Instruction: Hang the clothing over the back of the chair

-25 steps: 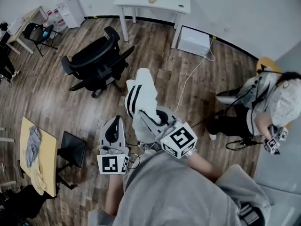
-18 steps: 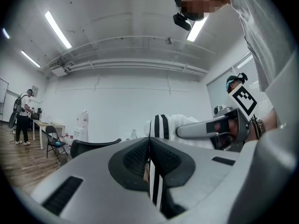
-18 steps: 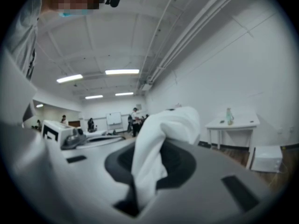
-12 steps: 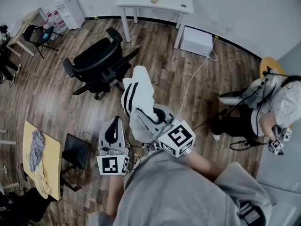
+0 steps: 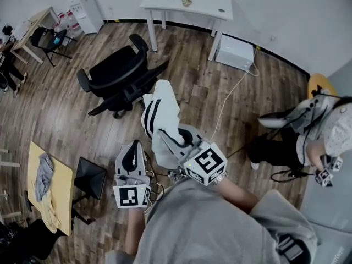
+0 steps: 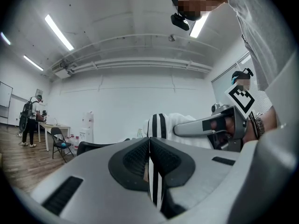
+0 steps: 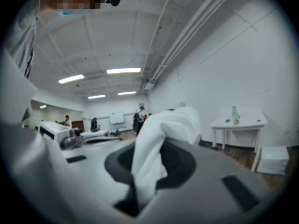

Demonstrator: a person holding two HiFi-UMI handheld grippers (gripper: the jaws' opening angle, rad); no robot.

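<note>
White black-striped garment [image 5: 159,111] is pinched in the left gripper [image 5: 132,147] and right gripper [image 5: 168,135]; the black office chair [image 5: 118,73] stands apart. Draping over its back is still to do.

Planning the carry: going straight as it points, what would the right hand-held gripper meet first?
Likely the black office chair; the right hand-held gripper, gripping the white black-striped garment, aims there. Depth unclear.

The black wheeled office chair [image 5: 118,75] stands behind-left of the white striped cloth garment [image 5: 164,106]; the white rectangular table [image 5: 203,1] stands behind both.
</note>
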